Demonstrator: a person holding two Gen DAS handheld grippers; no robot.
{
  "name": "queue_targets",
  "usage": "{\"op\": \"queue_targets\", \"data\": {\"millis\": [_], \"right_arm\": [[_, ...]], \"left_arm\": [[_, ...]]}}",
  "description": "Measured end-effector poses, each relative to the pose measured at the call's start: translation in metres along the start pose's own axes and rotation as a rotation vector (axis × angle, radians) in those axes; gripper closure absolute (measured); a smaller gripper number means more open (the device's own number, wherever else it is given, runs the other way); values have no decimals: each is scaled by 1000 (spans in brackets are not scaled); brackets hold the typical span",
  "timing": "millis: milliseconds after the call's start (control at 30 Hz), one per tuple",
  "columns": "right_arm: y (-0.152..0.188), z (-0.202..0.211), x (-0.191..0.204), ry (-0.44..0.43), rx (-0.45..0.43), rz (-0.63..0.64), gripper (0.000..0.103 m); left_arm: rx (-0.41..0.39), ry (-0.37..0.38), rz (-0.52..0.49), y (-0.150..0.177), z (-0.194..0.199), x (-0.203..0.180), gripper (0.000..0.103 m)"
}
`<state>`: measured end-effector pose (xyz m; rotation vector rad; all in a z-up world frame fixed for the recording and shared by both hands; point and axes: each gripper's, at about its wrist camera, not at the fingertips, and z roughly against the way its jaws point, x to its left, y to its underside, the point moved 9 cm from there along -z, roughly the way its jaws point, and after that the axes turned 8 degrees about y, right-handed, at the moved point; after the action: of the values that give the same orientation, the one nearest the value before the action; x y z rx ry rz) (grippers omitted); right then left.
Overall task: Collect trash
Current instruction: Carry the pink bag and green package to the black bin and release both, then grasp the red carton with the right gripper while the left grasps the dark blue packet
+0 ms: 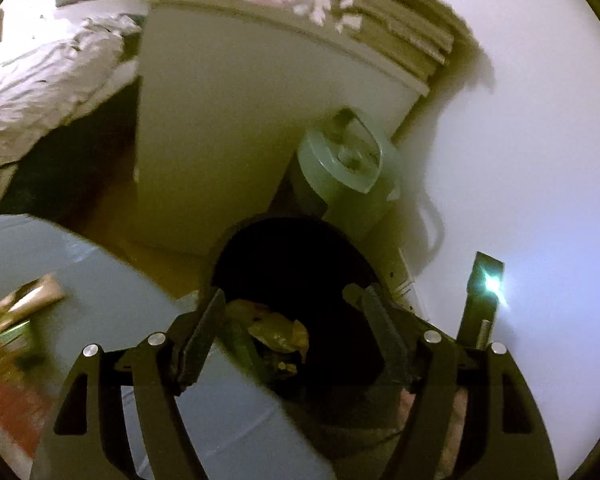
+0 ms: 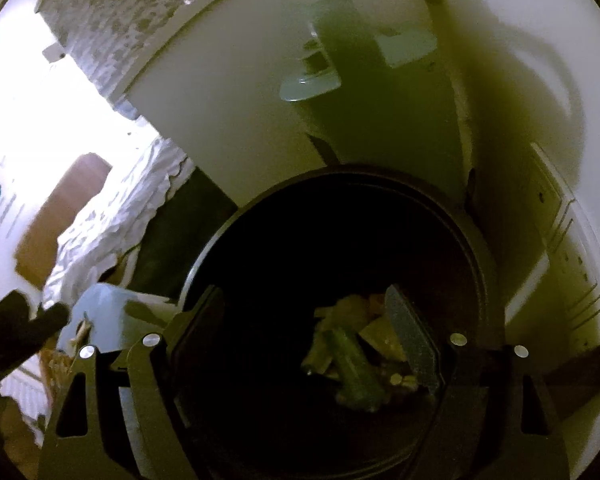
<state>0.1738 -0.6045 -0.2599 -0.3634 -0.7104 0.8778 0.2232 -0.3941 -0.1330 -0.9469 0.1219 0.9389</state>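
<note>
A round black trash bin (image 2: 476,264) stands on the floor by a white cabinet; it also shows in the left wrist view (image 1: 284,248). Inside lie crumpled wrappers (image 2: 380,332) and a green tube (image 2: 356,364); the wrappers also show in the left wrist view (image 1: 280,334). My right gripper (image 2: 304,316) is open and empty right above the bin's mouth. My left gripper (image 1: 288,312) is open and empty over the bin's near edge. On a pale blue table (image 1: 100,272) at the left lie more wrappers and a beige tube (image 1: 32,300).
A white cabinet (image 1: 220,120) stands behind the bin, with a grey-green cylindrical appliance (image 1: 340,168) beside it. A bed with a rumpled white cover (image 1: 40,80) is at the left. A white wall (image 1: 540,120) is at the right. My left gripper's arm (image 2: 16,328) shows in the right wrist view.
</note>
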Motion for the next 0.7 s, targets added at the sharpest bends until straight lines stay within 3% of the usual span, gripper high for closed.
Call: {"op": "queue_targets", "data": {"millis": [167, 333, 533, 700], "right_arm": [[9, 13, 24, -40, -30, 43, 21], [27, 38, 66, -139, -59, 117, 21], [60, 71, 152, -275, -47, 298, 21], [96, 85, 242, -359, 3, 507, 21]], "left_arm": [[-73, -49, 24, 12, 63, 25, 31], [-135, -192, 86, 30, 134, 85, 31], [-190, -374, 241, 54, 209, 185, 31], [-182, -464, 294, 63, 227, 242, 31]]}}
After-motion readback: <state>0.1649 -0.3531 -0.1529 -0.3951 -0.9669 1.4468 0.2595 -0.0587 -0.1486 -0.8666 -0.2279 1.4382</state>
